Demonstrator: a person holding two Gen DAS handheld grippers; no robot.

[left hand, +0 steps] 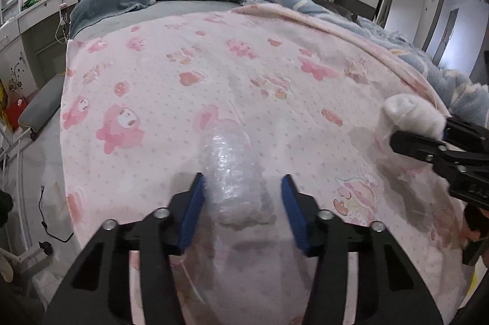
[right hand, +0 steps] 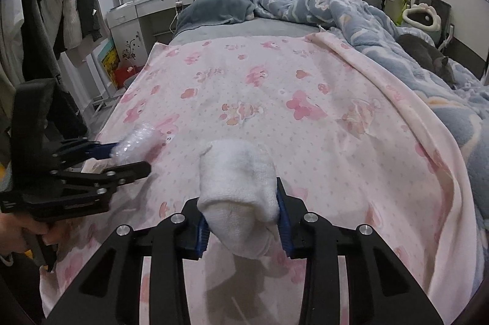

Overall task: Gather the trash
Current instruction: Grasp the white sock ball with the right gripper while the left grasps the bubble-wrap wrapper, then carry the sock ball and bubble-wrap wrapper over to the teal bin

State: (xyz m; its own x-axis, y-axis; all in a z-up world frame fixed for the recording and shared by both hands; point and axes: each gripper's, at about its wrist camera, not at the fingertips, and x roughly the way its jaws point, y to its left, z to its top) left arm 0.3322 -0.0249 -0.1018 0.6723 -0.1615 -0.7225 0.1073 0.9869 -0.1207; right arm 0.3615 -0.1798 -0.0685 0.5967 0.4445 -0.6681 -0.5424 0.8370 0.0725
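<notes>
Judging from how things lie, we are about midway through the pickup and nowhere near the end of the job. Both pieces of rubbish that we can see are in or at a claw, yet neither has gone anywhere: no bin or bag shows in either view, so the carrying-off and dropping are all still ahead, in our estimate.

Our landmark is the pink blanket (right hand: 305,117) with its cartoon print, spread over the foot of the bed. On its near part, toward the left edge, lies a crumpled wad of bubble wrap (left hand: 235,181). The left claw (left hand: 244,199) straddles it — one blue pad is against the wad's side, while the other stands a little apart from it in the left wrist view. From the right wrist view the wad looks nipped at its end between the fingers, so we would call it partly closed around the wrap, with the grip not clearly firm. We cannot tell whether the wad has left the blanket.

Nearer the blanket's middle and right, the right claw (right hand: 243,221) is clamped on a rolled white sock (right hand: 238,181) — both pads press into its sides, and the sock sticks out forward past the fingertips. It seems to sit just above the blanket, casting a soft shadow there.

No other litter is plain on the blanket itself; beyond it, toward the headboard, lies only the rumpled blue duvet (right hand: 321,7).
</notes>
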